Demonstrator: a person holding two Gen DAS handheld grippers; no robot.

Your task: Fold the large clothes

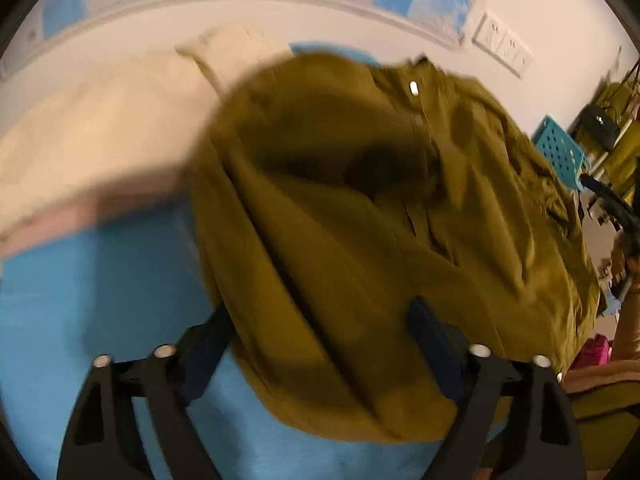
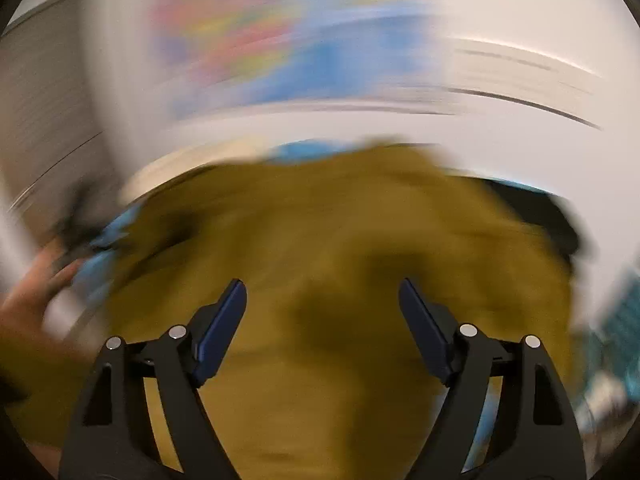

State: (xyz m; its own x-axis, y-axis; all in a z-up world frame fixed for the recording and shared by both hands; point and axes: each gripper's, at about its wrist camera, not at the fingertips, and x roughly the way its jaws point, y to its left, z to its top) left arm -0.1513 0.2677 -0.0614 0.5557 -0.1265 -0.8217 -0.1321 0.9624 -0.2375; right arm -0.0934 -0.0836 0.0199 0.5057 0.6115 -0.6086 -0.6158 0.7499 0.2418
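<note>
An olive-green garment (image 1: 340, 220) with a white button (image 1: 414, 88) lies bunched on a blue surface (image 1: 100, 300). In the left wrist view my left gripper (image 1: 320, 322) is open. Its dark blue pads stand wide apart on either side of the garment's near fold and do not press it. The right wrist view is heavily blurred. There my right gripper (image 2: 321, 286) is open over the same olive garment (image 2: 340, 240), with nothing pinched between its fingers.
A cream cloth (image 1: 100, 132) lies at the back left of the blue surface, against a white wall with sockets (image 1: 504, 46). A turquoise perforated basket (image 1: 560, 148) stands at the right. A person's hand (image 2: 24, 304) shows at the left edge of the right wrist view.
</note>
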